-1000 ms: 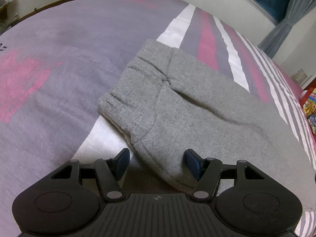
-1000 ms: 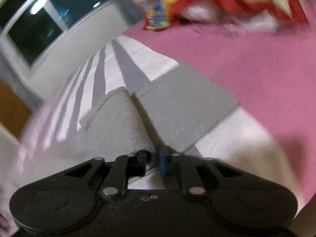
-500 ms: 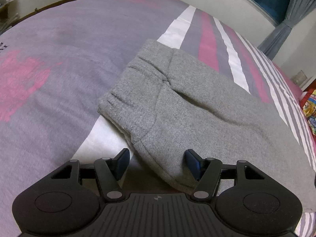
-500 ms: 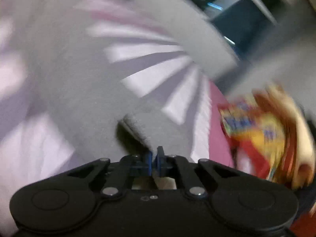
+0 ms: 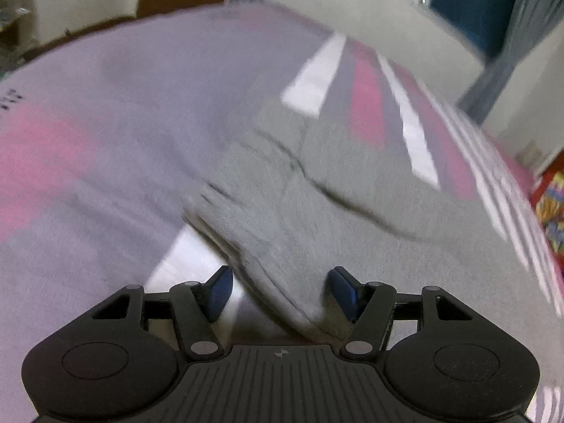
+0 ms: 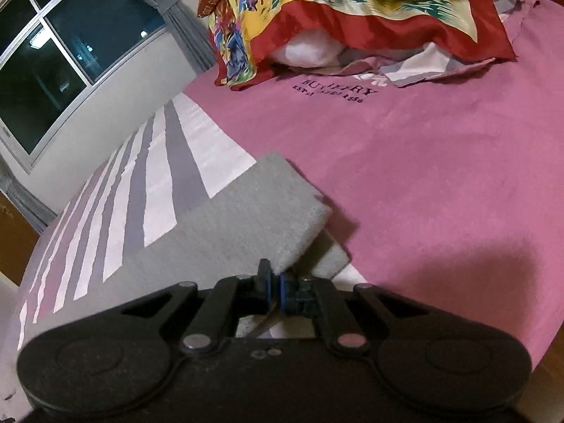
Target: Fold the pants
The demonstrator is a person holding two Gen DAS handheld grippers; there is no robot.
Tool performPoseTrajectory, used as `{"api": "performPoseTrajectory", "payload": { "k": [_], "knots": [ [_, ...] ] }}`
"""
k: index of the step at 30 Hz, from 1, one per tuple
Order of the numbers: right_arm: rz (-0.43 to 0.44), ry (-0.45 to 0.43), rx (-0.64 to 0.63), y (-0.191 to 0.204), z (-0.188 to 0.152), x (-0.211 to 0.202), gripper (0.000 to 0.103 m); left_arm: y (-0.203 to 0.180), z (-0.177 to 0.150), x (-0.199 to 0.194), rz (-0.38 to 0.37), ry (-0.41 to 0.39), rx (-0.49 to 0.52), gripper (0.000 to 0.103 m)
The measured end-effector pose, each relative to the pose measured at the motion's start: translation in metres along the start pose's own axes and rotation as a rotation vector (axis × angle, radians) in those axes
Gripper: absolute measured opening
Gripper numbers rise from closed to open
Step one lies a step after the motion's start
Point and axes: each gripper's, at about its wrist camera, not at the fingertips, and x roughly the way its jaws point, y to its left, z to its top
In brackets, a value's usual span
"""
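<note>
- Left wrist view: the left gripper (image 5: pixel 280 290) is released, its blue-padded jaws spread wide on either side of the waistband edge of the pants (image 5: pixel 338 218).
- Left wrist view: the pants lie on the bed (image 5: pixel 105 176), waist end nearest this gripper, legs running away toward the striped part of the cover. The picture is motion-blurred, so fine detail is uncertain.
- Left wrist view: the cloth is thick grey fleece with a soft nap, a gathered waistband and rounded creases; it will likely sag rather than hold a sharp line.
- Right wrist view: the right gripper (image 6: pixel 274 283) is clenched on a corner of the pants (image 6: pixel 246 211), at the leg hem. That corner is lifted, and a lower layer lies beneath on the bed (image 6: pixel 440 194).
- Right wrist view: the hem is straight and square-cornered; the pink cover looks matte and slightly fuzzy. A bright printed cushion (image 6: pixel 352 10) sits well apart at the head of the bed.
- Judgement: the step in hand appears to be carrying the hem toward the waist. Keep the grip firm, lift enough to clear the lower layer, travel straight along the legs, and align edges before releasing. The left gripper should pin the waistband to prevent sliding.
</note>
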Motion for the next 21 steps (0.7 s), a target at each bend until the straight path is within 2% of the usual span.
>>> {"api": "performPoseTrajectory", "payload": {
  "k": [2, 3, 4, 6, 9, 10, 13, 14, 17, 18, 19, 20, 21],
  "knots": [
    [-0.001, 0.011, -0.025, 0.003, 0.004, 0.011, 0.008, 0.012, -0.002, -0.012, -0.018, -0.064, -0.055, 0.063],
    [-0.001, 0.016, -0.032, 0.003, 0.003, 0.011, 0.008, 0.017, -0.002, -0.015, -0.019, -0.08, -0.07, 0.057],
    [-0.003, 0.02, -0.036, 0.004, 0.003, 0.014, 0.009, 0.02, -0.002, -0.016, -0.017, -0.089, -0.079, 0.04],
    [-0.006, 0.022, -0.035, 0.005, 0.004, 0.017, 0.009, 0.025, 0.0, -0.016, -0.041, -0.088, -0.098, 0.033],
    [-0.015, 0.023, -0.027, 0.008, 0.006, 0.02, 0.011, 0.022, 0.003, -0.011, -0.022, -0.072, -0.072, 0.032],
    [-0.016, 0.022, -0.028, 0.009, 0.006, 0.021, 0.011, 0.022, 0.005, -0.01, -0.023, -0.074, -0.073, 0.028],
    [-0.023, 0.017, -0.028, 0.011, 0.006, 0.02, 0.01, 0.019, 0.011, -0.022, -0.063, -0.141, -0.048, 0.022],
    [-0.024, 0.01, -0.019, 0.01, 0.007, 0.019, 0.006, 0.016, 0.015, -0.029, -0.082, -0.175, -0.035, 0.022],
    [0.023, -0.03, 0.024, 0.005, 0.009, 0.009, 0.004, 0.001, 0.026, -0.047, -0.134, -0.271, 0.054, 0.022],
    [0.026, -0.038, 0.006, 0.005, 0.008, 0.009, 0.004, 0.001, 0.028, -0.04, -0.106, -0.255, 0.094, 0.022],
    [0.002, -0.003, 0.001, 0.002, 0.006, 0.017, 0.003, 0.006, 0.03, -0.021, -0.05, -0.162, 0.092, 0.022],
    [0.001, 0.023, 0.02, -0.002, 0.004, 0.023, 0.003, 0.017, 0.027, 0.005, 0.008, -0.026, 0.072, 0.021],
    [0.007, 0.022, 0.038, -0.004, 0.004, 0.023, 0.003, 0.021, 0.024, 0.009, 0.001, -0.015, 0.076, 0.021]
  ]
}}
